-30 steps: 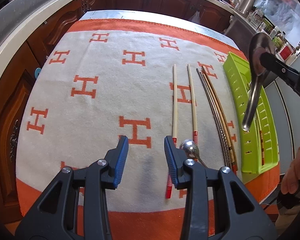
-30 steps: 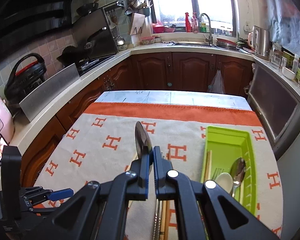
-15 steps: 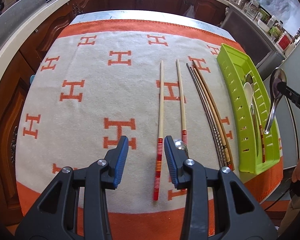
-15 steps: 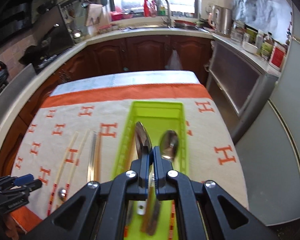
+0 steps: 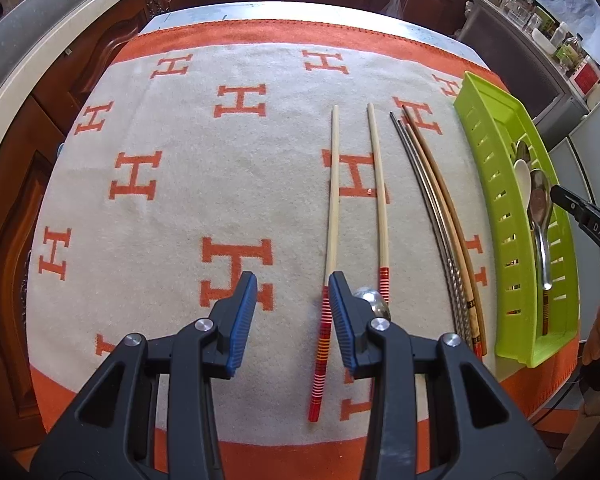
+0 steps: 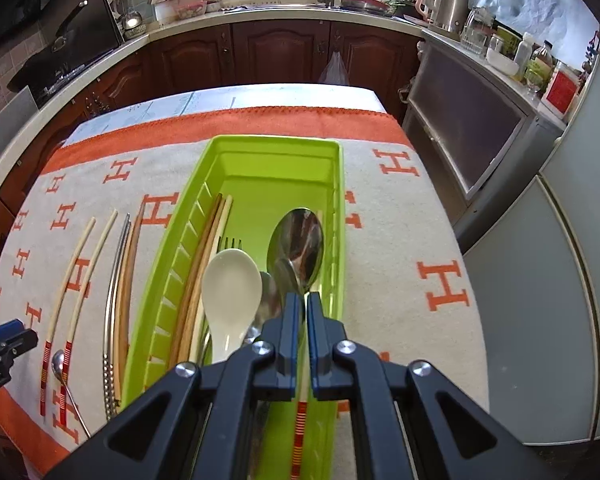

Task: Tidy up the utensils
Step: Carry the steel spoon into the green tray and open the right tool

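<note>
A cream blanket (image 5: 180,208) patterned with orange H marks covers the table. At its right edge lies a green slotted tray (image 6: 276,160).

The right wrist view alone shows the tray's full contents: wooden chopsticks (image 6: 204,264) along its left wall, a fork (image 6: 230,243) partly covered by a white ceramic spoon (image 6: 230,296), a large metal spoon (image 6: 296,248) and a red-striped chopstick (image 6: 300,428). The left wrist view shows only the tray's slotted side and the spoon bowls above it.

On the blanket, left of the tray, lie two pale chopsticks with red-striped ends (image 5: 332,216), then a bundle of metal and brown chopsticks (image 5: 440,216). A small metal spoon (image 5: 374,302) rests across the striped ends; the left view shows only its bowl, the right view its handle as well.

The right gripper (image 6: 304,304) is over the tray, clenched on a metal spoon handle seen edge-on. The left gripper (image 5: 292,304) hovers released above the blanket, its right finger just above a striped chopstick end, nothing between the pads.
</note>
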Motion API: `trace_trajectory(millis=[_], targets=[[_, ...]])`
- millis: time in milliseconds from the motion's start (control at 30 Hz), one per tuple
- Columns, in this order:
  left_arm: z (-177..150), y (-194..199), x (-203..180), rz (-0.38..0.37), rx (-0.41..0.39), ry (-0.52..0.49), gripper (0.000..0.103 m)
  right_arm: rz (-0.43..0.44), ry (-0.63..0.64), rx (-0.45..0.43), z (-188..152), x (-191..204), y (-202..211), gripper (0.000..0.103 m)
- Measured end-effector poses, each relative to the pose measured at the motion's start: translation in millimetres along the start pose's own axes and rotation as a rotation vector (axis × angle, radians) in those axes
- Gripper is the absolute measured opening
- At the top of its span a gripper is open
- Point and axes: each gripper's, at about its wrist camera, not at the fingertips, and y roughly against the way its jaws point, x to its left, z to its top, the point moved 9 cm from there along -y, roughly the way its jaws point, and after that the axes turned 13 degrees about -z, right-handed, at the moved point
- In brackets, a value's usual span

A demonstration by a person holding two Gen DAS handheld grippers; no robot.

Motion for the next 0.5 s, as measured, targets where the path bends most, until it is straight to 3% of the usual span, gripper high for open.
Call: trace_trajectory(millis=[500], targets=[[-2.0,5.0,0.1,-0.006,-0.008,-0.004,0.034,0.195,-0.044,-0.065,3.4,33.1,59.5,0.005]])
